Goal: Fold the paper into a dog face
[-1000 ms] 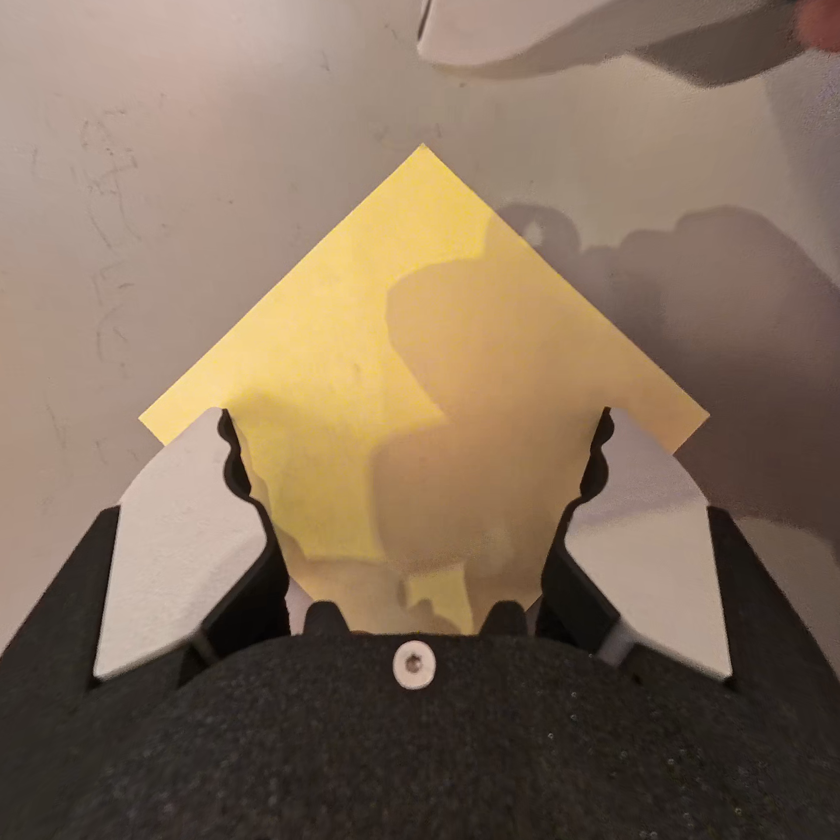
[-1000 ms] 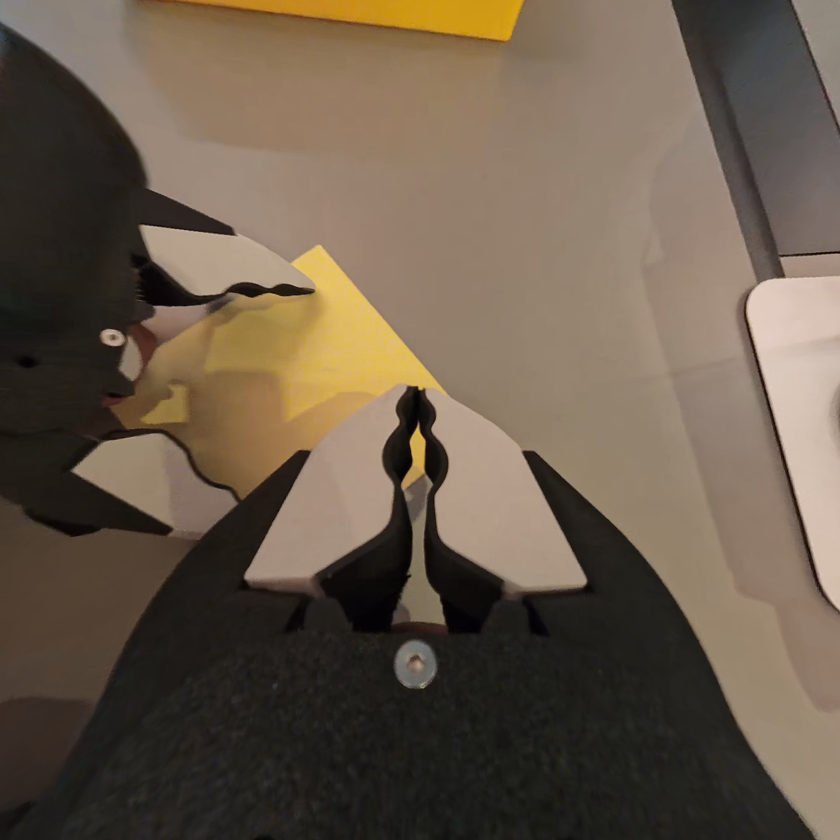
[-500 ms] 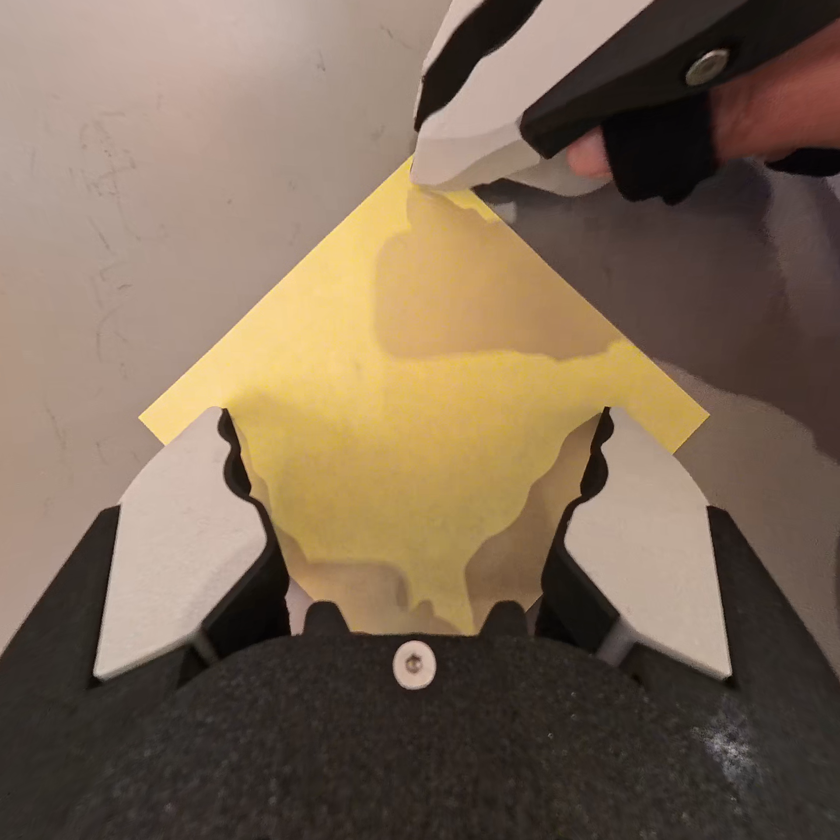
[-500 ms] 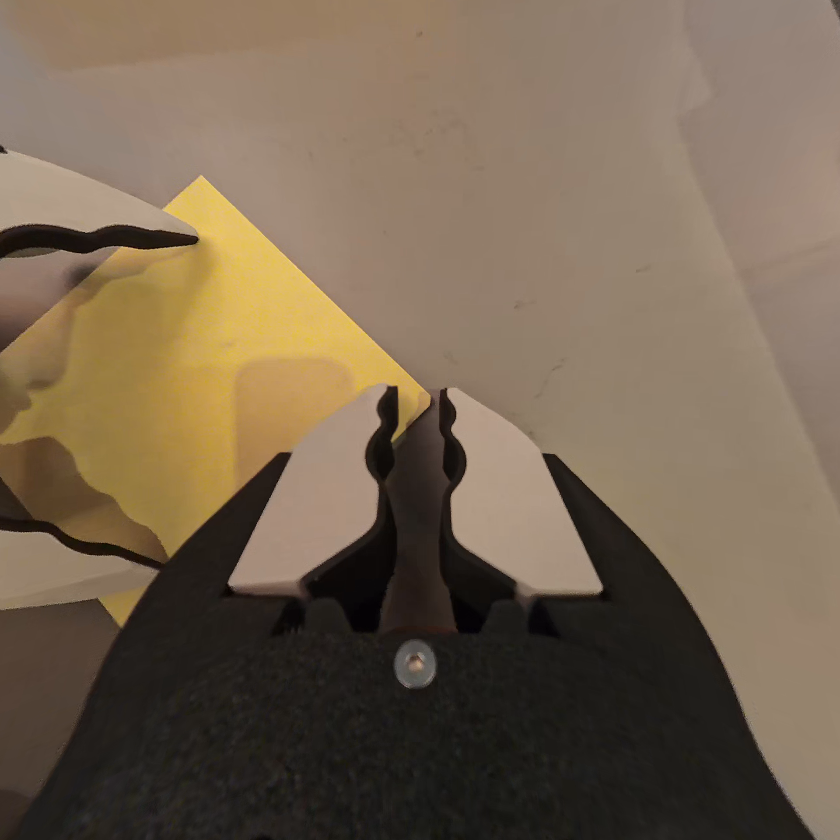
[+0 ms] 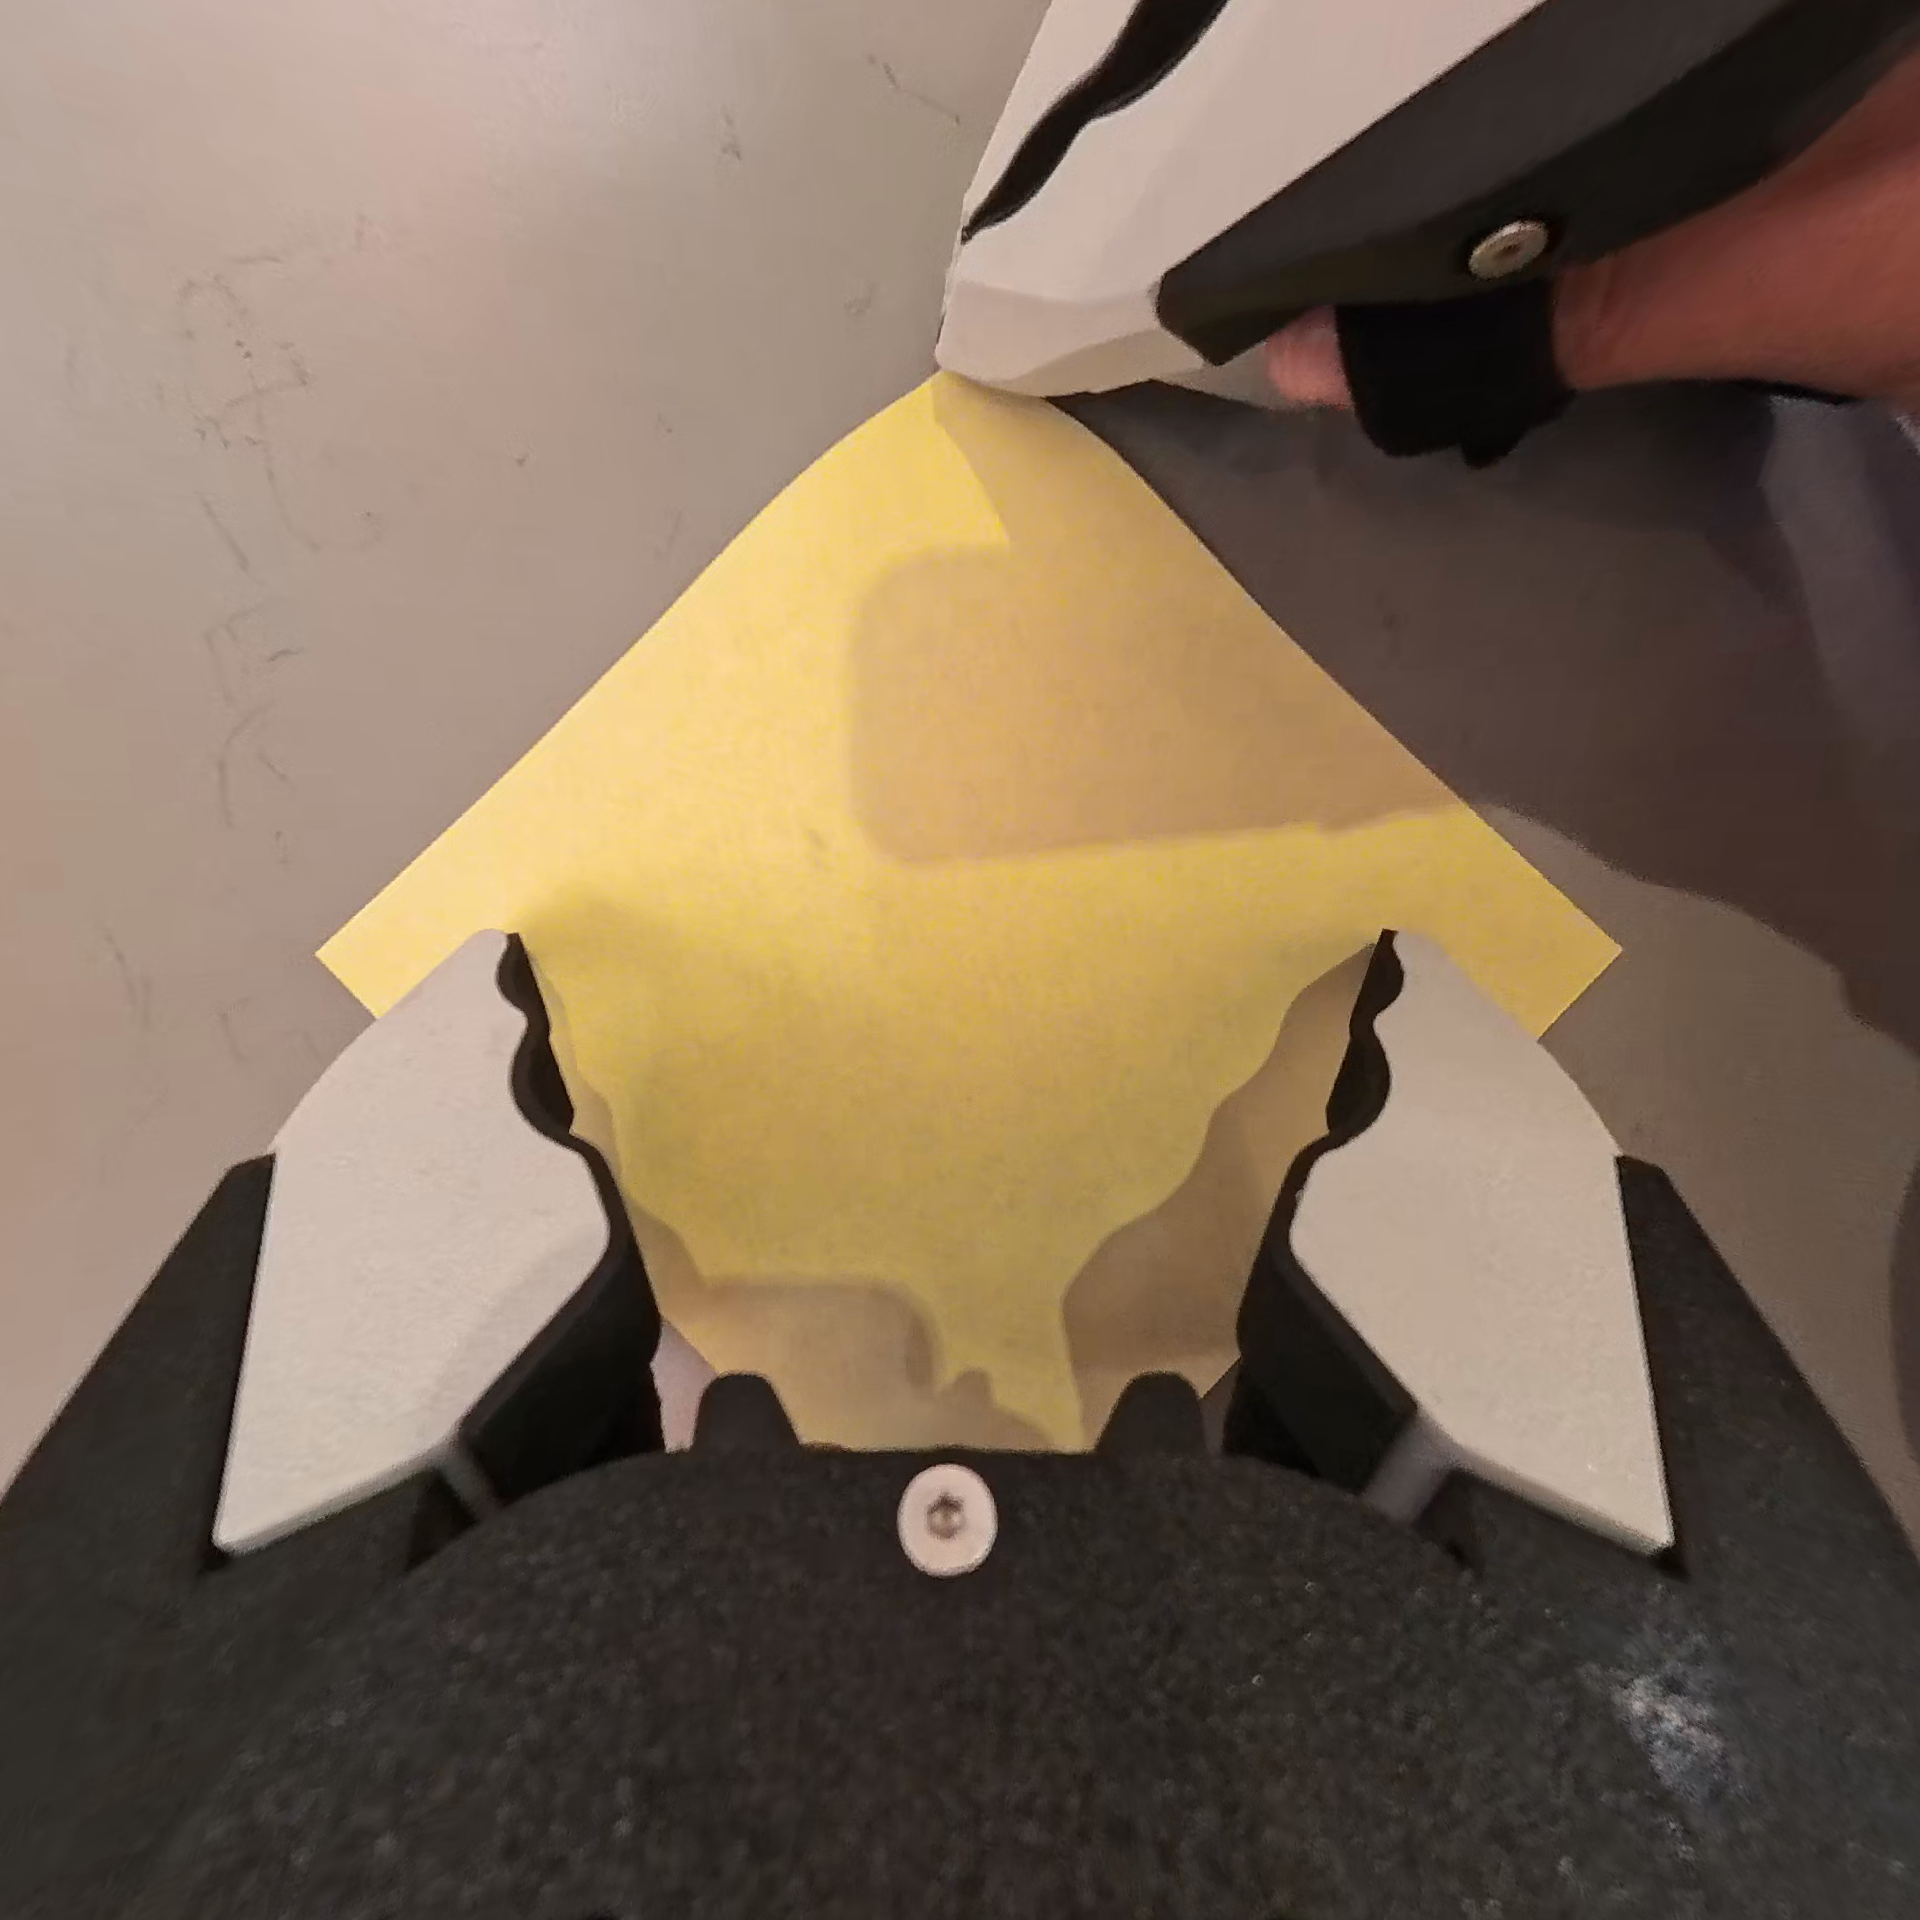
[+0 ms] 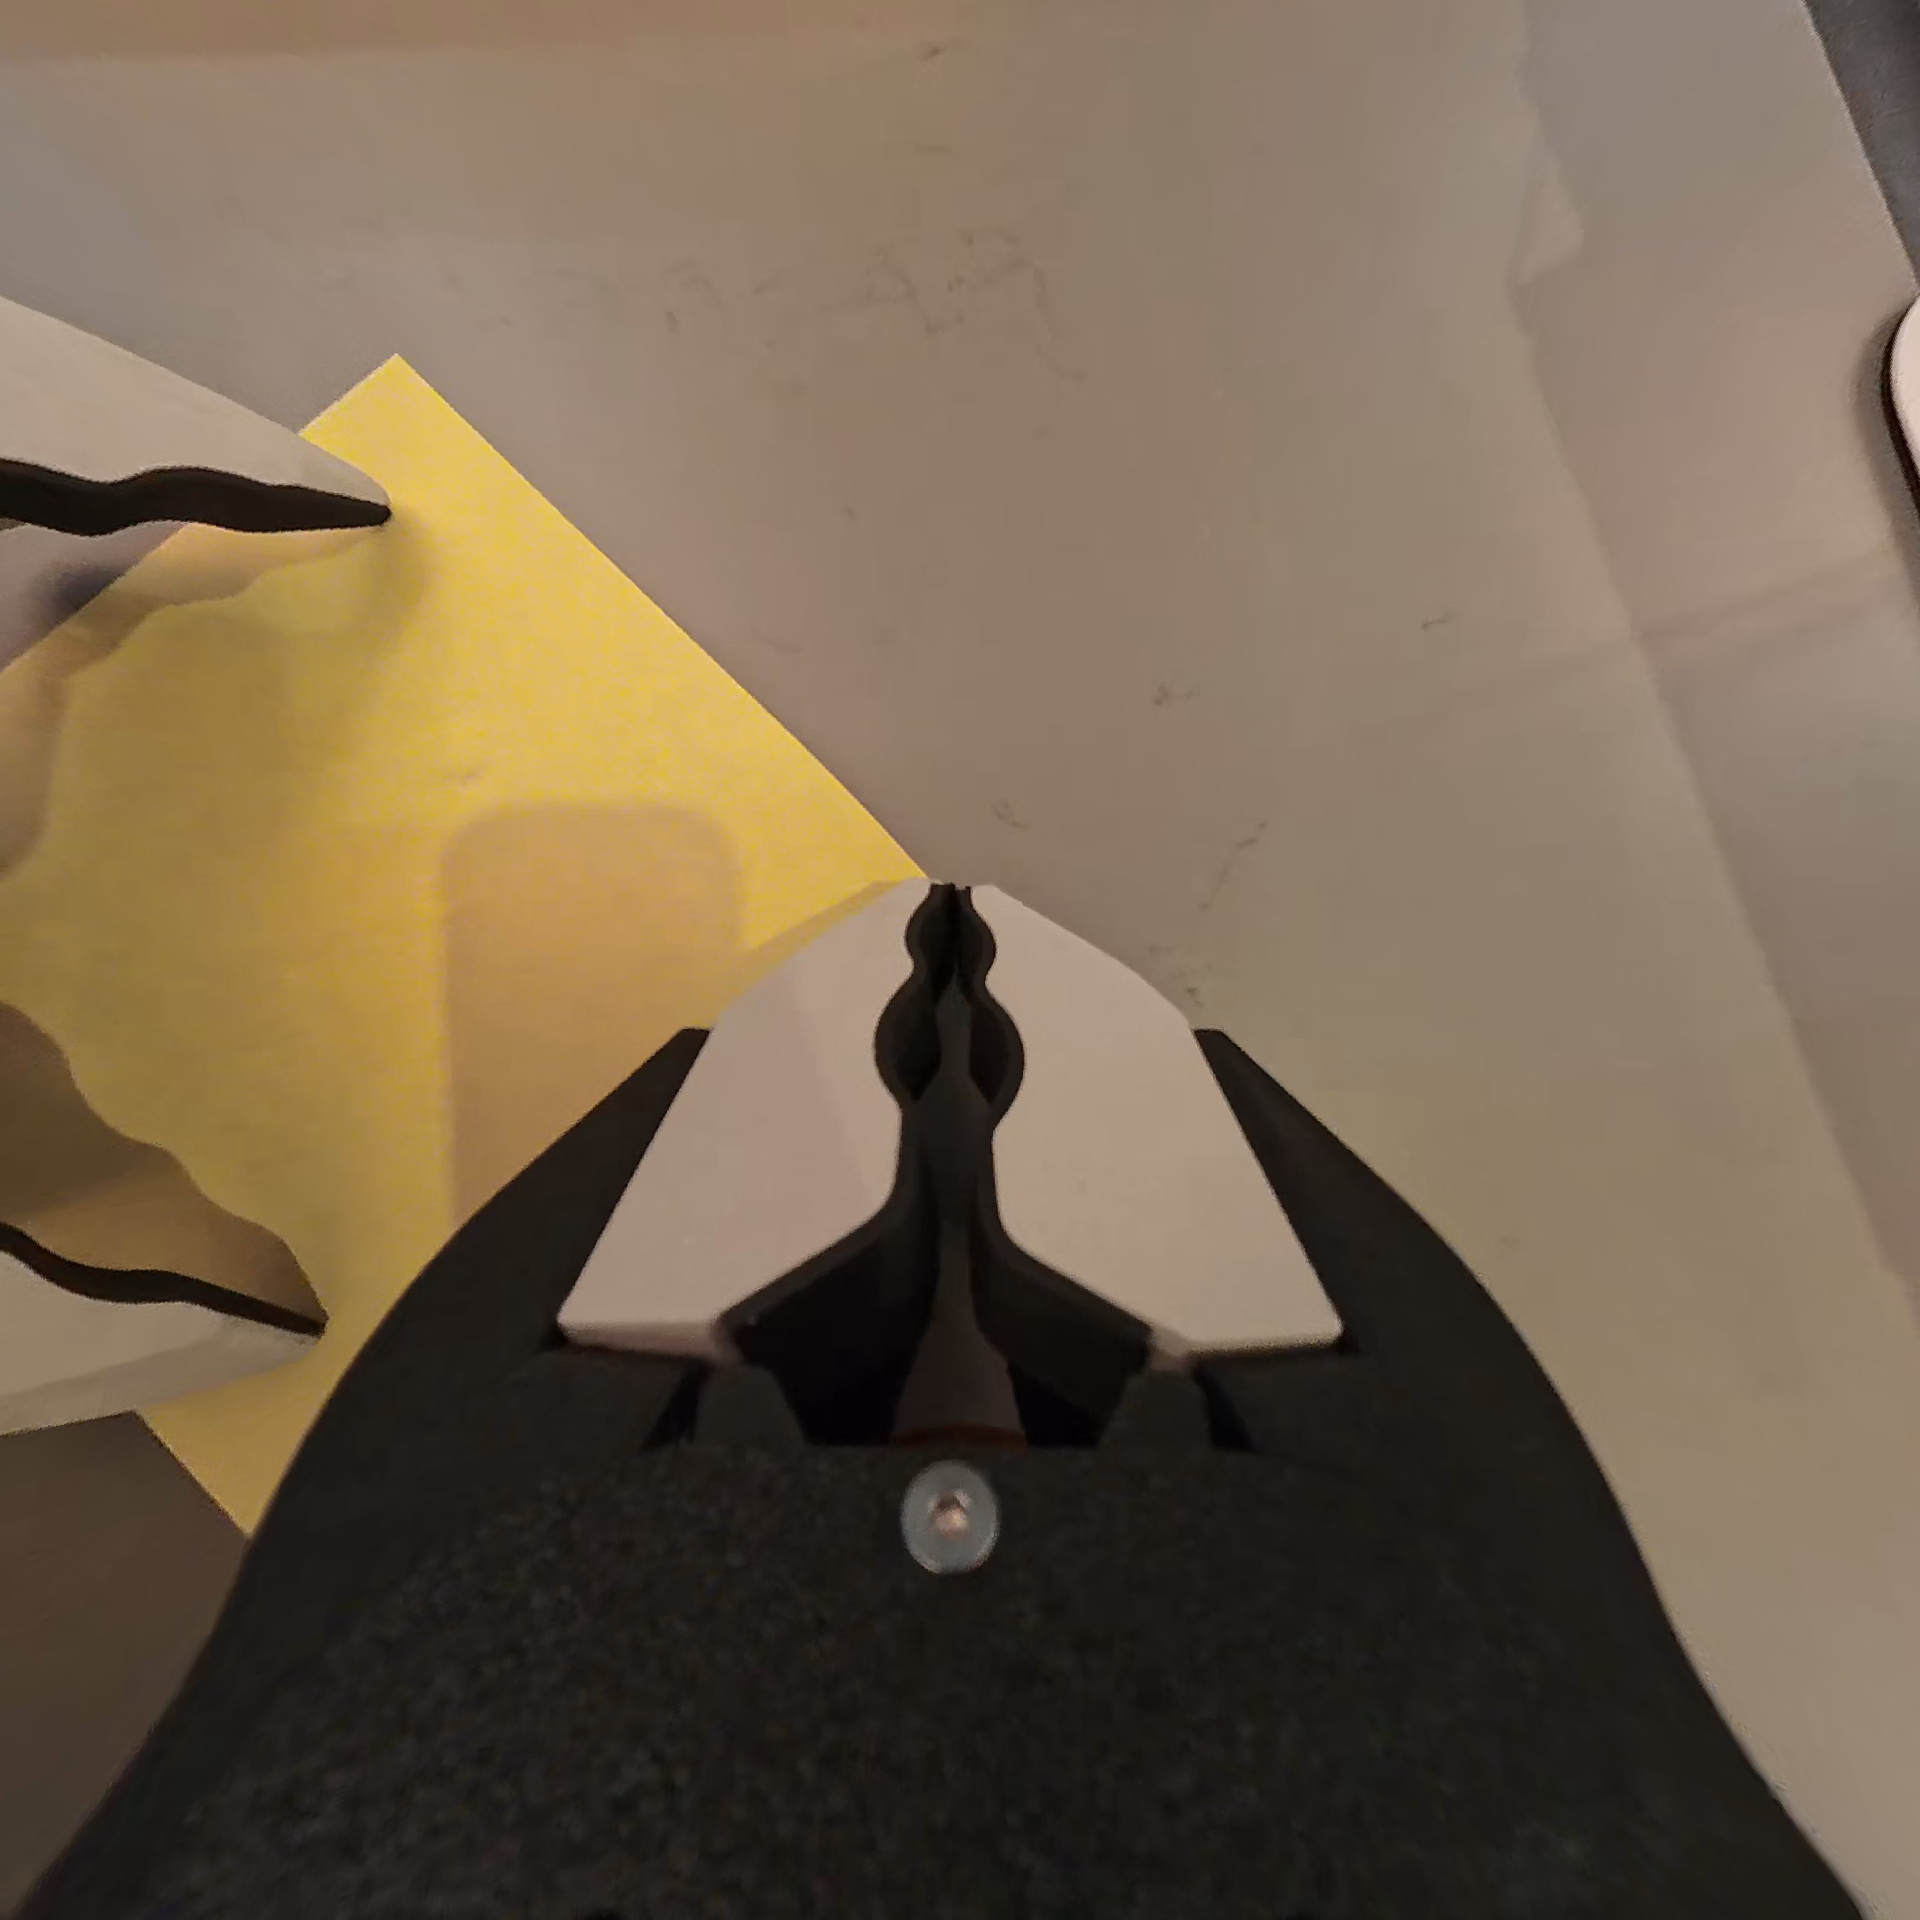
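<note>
A yellow square paper (image 5: 790, 727) lies like a diamond on the grey table (image 5: 312, 416). My left gripper (image 5: 948, 937) is open, with its two fingertips resting on the paper near the left and right corners. My right gripper (image 6: 951, 891) is shut on the paper's far corner, which curls up a little off the table. The right gripper also shows at the top right of the left wrist view (image 5: 951, 353). In the right wrist view the paper (image 6: 416, 779) lies to the left, with the left gripper (image 6: 351, 914) spread over it.
A person's hand in a black fingerless glove (image 5: 1455, 364) holds the right gripper. A white rounded object (image 6: 1907, 374) sits at the right edge of the table. A dark strip (image 6: 1870, 83) runs along the table's far right. There is about 10 cm between the tips of the two grippers.
My right gripper has come to the paper's far corner, opened a little and then shut on it. The corner has lifted slightly. The left gripper has not moved.
</note>
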The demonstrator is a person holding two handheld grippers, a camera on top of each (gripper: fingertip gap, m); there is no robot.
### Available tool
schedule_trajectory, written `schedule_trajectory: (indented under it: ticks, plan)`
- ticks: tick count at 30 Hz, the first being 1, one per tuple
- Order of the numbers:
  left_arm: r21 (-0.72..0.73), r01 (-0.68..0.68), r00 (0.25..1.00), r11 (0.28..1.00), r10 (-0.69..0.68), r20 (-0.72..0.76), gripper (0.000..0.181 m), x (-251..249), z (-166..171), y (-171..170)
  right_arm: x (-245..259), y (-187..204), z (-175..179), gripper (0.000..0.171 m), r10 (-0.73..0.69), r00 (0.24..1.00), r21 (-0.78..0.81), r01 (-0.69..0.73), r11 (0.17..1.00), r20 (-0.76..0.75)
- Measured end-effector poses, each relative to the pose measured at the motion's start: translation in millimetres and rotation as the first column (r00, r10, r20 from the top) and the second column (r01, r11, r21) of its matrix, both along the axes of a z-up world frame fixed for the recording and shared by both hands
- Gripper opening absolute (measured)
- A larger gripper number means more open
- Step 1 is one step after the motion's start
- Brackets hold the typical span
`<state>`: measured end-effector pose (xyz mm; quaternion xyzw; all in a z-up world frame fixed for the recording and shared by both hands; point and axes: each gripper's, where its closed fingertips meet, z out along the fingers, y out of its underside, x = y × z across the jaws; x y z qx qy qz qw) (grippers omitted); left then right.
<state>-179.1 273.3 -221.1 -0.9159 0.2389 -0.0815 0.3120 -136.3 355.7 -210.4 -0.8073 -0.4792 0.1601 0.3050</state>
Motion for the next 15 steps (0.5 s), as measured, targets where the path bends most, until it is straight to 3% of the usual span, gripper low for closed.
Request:
schedule_trajectory:
  ticks: [6,15]
  plan:
    - [-0.006,0.000,1.000,1.000,0.000,-0.003,0.141,0,0,0,1,-4,5,0.000,-0.002,1.000,0.001,0.002,1.000,0.003]
    - [-0.001,-0.004,1.000,1.000,0.004,-0.001,0.141,0,0,0,-19,-36,39,0.000,0.064,0.990,-0.009,-0.065,0.998,-0.122]
